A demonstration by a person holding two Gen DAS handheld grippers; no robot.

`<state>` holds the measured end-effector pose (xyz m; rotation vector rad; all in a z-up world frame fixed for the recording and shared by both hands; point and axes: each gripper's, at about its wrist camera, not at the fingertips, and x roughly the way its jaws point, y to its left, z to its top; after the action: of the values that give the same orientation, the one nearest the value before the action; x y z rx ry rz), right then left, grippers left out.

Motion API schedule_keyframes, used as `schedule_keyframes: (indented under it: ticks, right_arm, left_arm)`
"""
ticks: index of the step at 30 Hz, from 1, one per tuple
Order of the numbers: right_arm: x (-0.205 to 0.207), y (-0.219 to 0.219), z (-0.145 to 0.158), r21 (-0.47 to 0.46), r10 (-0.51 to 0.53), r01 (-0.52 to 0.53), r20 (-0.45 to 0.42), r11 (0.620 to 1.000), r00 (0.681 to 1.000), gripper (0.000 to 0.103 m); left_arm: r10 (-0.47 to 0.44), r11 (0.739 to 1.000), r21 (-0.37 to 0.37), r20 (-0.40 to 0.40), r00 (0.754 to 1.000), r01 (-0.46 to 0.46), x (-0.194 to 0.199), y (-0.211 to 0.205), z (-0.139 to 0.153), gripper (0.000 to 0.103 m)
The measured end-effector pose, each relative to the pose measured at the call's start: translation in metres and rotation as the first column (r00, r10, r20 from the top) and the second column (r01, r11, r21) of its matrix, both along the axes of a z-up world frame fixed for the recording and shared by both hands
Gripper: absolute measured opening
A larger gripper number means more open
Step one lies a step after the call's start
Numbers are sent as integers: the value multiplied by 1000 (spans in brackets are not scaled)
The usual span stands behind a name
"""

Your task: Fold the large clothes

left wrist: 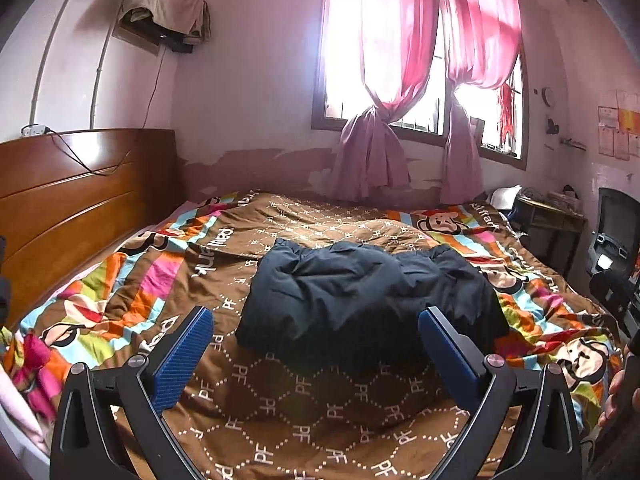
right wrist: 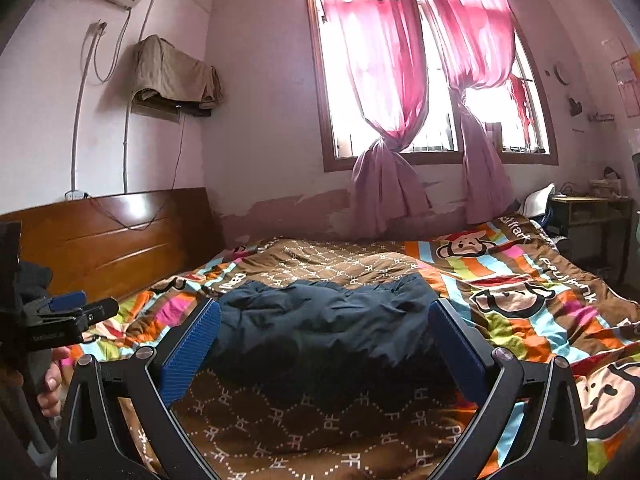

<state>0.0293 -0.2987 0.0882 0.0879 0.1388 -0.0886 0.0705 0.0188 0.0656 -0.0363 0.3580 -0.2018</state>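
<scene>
The left claw (left wrist: 316,322), a black two-finger frame carrying blue ribbed pads (left wrist: 182,360), is standing wide apart and gripping nothing; it is hovering above the near part of the bed and pointing at the garment. The right claw (right wrist: 325,318), of the same black build with blue ribbed pads (right wrist: 191,350), is likewise spreading wide and holding nothing, and it is hovering above the same near part of the bed. In the right wrist view, the left claw is showing at the left edge as a black body with a blue pad, and a hand (right wrist: 50,380) is gripping its handle below. In the left wrist view, fingers of the other hand (left wrist: 614,398) are showing at the right edge. The dark navy padded garment (left wrist: 360,296), the item to be folded, is lying bunched and creased in a compact heap at the middle of the bed, just beyond both sets of fingers and clear of them. The garment is resting on a brown quilted bedspread with white lettering, coloured stripes and cartoon monkey faces (left wrist: 320,408), which is covering the whole bed. A polished brown wooden headboard (left wrist: 72,200) is standing along the left side of the bed. Beyond the far edge of the bed, two pink fabric curtains, each knotted at mid-height (left wrist: 380,80), are hanging in front of a bright barred window. A beige cloth (left wrist: 164,0) is draping over a wall-mounted unit high on the left wall.
</scene>
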Motion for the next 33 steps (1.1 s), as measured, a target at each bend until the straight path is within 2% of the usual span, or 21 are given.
schedule_keyframes:
  ticks: [8, 20, 28, 33]
  right_arm:
    - [-21, 10, -22, -9, 4, -4, -22, 1000, 1000, 102]
    - [-31, 18, -40, -34, 11, -12, -35, 999, 999, 102]
    - [-21, 26, -71, -17, 12, -14, -102, 1000, 995, 102]
    - [-16, 23, -96, -14, -1, -2, -158, 1000, 987, 102]
  left_arm:
    - [0, 999, 36, -26, 1000, 1, -20, -3, -23, 103]
    - [39, 999, 23, -14, 999, -39, -35, 5, -45, 103]
    - [65, 997, 29, 0, 998, -65, -40, 8, -71, 103]
    - [76, 995, 58, -11, 997, -75, -38, 6, -92, 103]
